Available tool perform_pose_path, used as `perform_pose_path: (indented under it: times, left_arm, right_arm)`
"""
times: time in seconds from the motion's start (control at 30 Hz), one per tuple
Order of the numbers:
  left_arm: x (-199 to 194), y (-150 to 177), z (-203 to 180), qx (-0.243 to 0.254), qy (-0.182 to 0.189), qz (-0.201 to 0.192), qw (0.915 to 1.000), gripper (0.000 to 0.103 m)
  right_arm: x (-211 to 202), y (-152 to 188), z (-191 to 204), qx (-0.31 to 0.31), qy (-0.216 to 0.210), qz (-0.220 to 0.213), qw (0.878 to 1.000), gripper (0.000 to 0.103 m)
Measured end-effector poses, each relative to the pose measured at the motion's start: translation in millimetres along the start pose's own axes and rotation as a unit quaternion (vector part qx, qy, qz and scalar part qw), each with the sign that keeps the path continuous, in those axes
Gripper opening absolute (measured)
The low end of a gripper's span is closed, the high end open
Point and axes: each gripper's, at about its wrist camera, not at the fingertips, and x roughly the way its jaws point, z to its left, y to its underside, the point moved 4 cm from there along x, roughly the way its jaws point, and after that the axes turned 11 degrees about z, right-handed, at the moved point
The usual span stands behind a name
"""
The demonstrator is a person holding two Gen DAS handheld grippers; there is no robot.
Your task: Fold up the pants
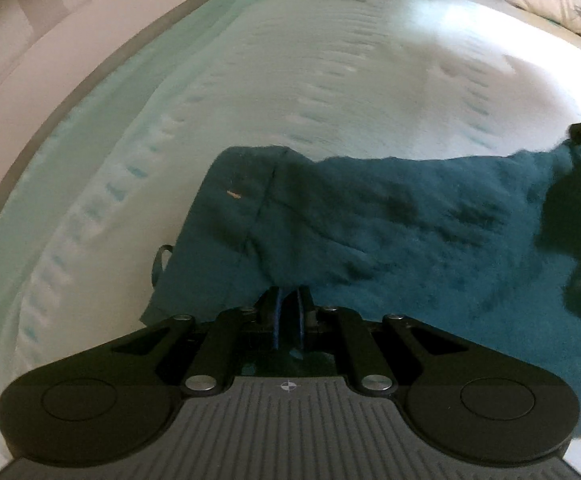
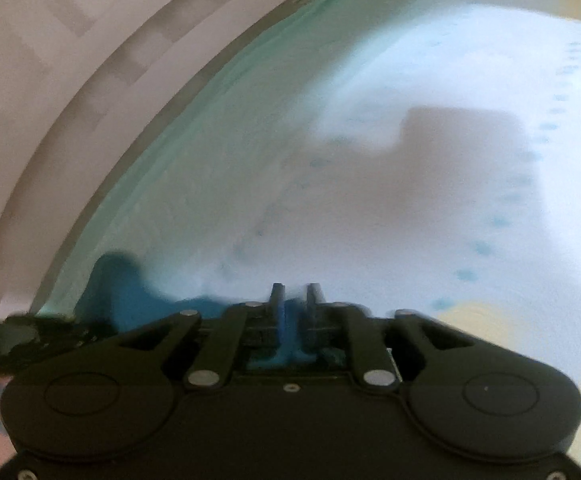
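Our left tongs (image 1: 288,312) pinch the teal pants (image 1: 390,220), lying across the bed (image 1: 290,60); our right tongs (image 2: 293,300) stand part-open around an edge. Mid-fold, we judge; next, carry both edges over evenly.

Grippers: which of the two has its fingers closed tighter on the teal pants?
The left gripper: its fingers sit nearly together, pinching the teal pants. The right gripper shows a wider gap, with fabric between its fingers.
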Motion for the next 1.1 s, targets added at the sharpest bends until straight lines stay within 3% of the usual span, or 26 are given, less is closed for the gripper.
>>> perform_pose_path:
  times: [0.1, 0.17, 0.3, 0.43, 0.53, 0.6, 0.7, 0.83, 0.97, 1.1]
  left_arm:
    - [2.3, -4.2, -1.9, 0.008, -0.027, -0.003, 0.9996, 0.009]
    - [0.9, -4.7, -3.8, 0.016, -0.054, -0.005, 0.9984, 0.009]
    - [4.6, -9.3, -3.0, 0.021, -0.08, -0.001, 0.9965, 0.009]
    - [-2.0, -18.5, -8.4, -0.008, -0.098, 0.003, 0.9951, 0.009]
    - [-25.1, -18.1, -22.3, -0.027, -0.073, -0.019, 0.9968, 0.009]
    - [-38.1, -15.8, -41.0, -0.026, -0.031, -0.022, 0.999, 0.009]
    - [-40.3, -7.3, -77.1, 0.0, 0.025, 0.002, 0.9997, 0.009]
    - [-29.2, 6.9, -115.0, 0.021, 0.082, 0.047, 0.9954, 0.009]
    - [-25.9, 10.7, -129.2, 0.063, 0.06, 0.033, 0.9957, 0.009]
    - [-22.1, 5.0, -125.1, 0.072, 0.054, 0.04, 0.9951, 0.009]
  right_arm:
    - [-25.7, -4.2, -27.5, 0.058, 0.002, -0.023, 0.998, 0.031]
    - [-50.1, 0.0, -35.9, 0.059, 0.009, -0.034, 0.998, 0.031]
    - [-94.3, 27.5, -33.8, -0.006, 0.051, -0.011, 0.999, 0.031]
    - [-131.7, 83.1, -22.6, -0.085, 0.096, 0.028, 0.991, 0.031]
    - [-153.8, 136.9, -20.2, -0.12, 0.121, 0.047, 0.984, 0.031]
    - [-160.9, 170.7, -18.6, -0.127, 0.136, 0.058, 0.981, 0.031]
    - [-160.1, 215.6, -7.4, -0.156, 0.162, 0.074, 0.972, 0.031]
    - [-150.6, 247.7, 6.6, -0.198, 0.184, 0.081, 0.959, 0.031]
    - [-133.8, 257.0, 23.7, -0.258, 0.198, 0.082, 0.942, 0.031]
    - [-119.2, 267.6, 36.7, -0.325, 0.205, 0.08, 0.92, 0.031]
